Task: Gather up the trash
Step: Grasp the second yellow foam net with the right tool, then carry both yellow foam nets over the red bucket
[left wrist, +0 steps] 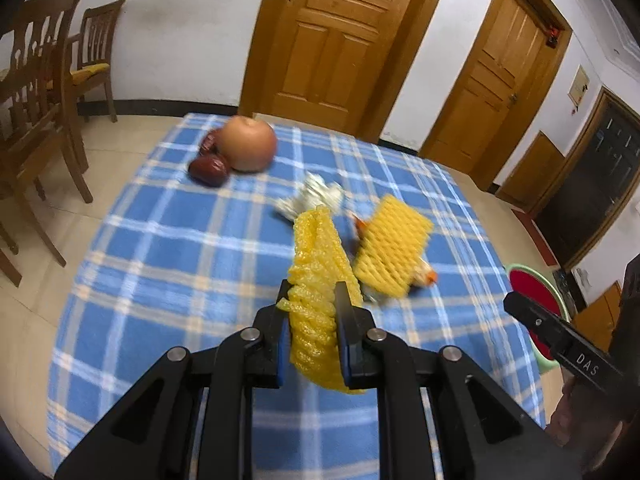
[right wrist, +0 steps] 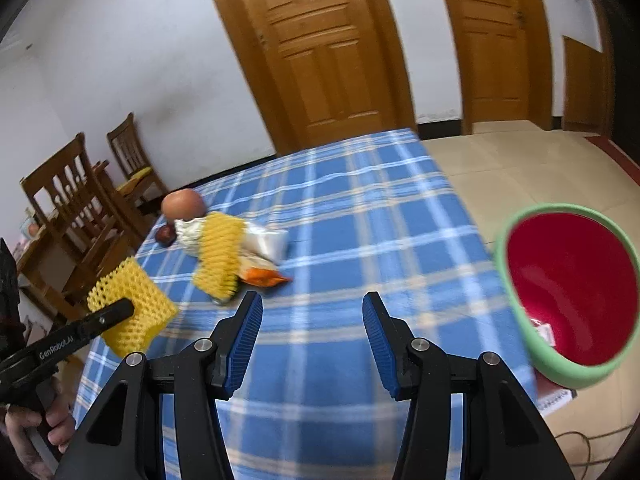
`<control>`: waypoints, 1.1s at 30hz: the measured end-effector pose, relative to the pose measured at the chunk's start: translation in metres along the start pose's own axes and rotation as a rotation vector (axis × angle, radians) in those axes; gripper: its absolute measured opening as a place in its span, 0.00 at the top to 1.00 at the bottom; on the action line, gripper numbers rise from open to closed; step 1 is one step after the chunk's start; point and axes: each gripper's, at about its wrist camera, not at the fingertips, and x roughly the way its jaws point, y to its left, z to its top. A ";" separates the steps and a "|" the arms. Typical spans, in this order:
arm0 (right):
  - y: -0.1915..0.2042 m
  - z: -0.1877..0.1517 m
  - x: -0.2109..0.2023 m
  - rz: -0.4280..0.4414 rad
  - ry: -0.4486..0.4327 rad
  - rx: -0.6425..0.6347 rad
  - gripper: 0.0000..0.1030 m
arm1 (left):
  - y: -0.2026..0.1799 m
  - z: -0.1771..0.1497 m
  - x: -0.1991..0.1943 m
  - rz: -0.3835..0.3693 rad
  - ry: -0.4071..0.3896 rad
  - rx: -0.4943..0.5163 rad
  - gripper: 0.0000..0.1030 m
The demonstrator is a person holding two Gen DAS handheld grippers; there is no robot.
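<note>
My left gripper (left wrist: pixel 312 308) is pinched tight on a yellow foam fruit net (left wrist: pixel 316 280), the pads squeezing its lower part so the soft mesh bunches between them; I judge the grip sits there because the foam crushes easily and holds best where it is gathered. The net is lifted clear of the blue checked tablecloth (left wrist: pixel 160 240), and its long axis runs away from the claw, the free end pointing forward and a little up toward the far side of the table. My right gripper (right wrist: pixel 312 336) hangs spread over bare cloth with nothing between its pads, probably kept ready for the next piece. Beyond the held net a second foam net (left wrist: pixel 394 246) lies on the cloth over crumpled wrappers (left wrist: pixel 316 198), its long side slanting from near right to far left in the right wrist view. Farther off sit an apple (left wrist: pixel 248 144) and red dates (left wrist: pixel 208 170), which I take as not trash. The green bin with a red inside (right wrist: pixel 568 292) stands off the table's right edge, where I judge the net should go.
</note>
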 end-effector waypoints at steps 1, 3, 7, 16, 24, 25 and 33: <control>0.006 0.004 0.007 0.011 0.009 -0.005 0.48 | 0.005 0.004 0.002 0.004 -0.005 -0.003 0.83; 0.014 0.008 0.017 0.025 0.024 -0.013 0.48 | 0.012 0.009 0.005 -0.012 -0.008 -0.012 0.83; 0.033 0.020 0.041 0.041 0.047 -0.021 0.48 | 0.025 0.013 0.014 -0.055 -0.023 -0.040 0.83; 0.050 0.038 0.084 0.005 0.052 -0.008 0.48 | 0.044 0.017 0.035 -0.102 -0.026 -0.071 0.83; 0.061 0.043 0.104 -0.005 0.052 -0.018 0.48 | 0.046 0.016 0.042 -0.151 -0.017 -0.060 0.83; 0.063 0.043 0.106 -0.001 0.053 -0.024 0.48 | 0.045 0.016 0.042 -0.157 -0.016 -0.059 0.83; 0.077 0.040 0.098 0.030 0.017 -0.086 0.84 | 0.042 0.015 0.038 -0.164 -0.025 -0.063 0.83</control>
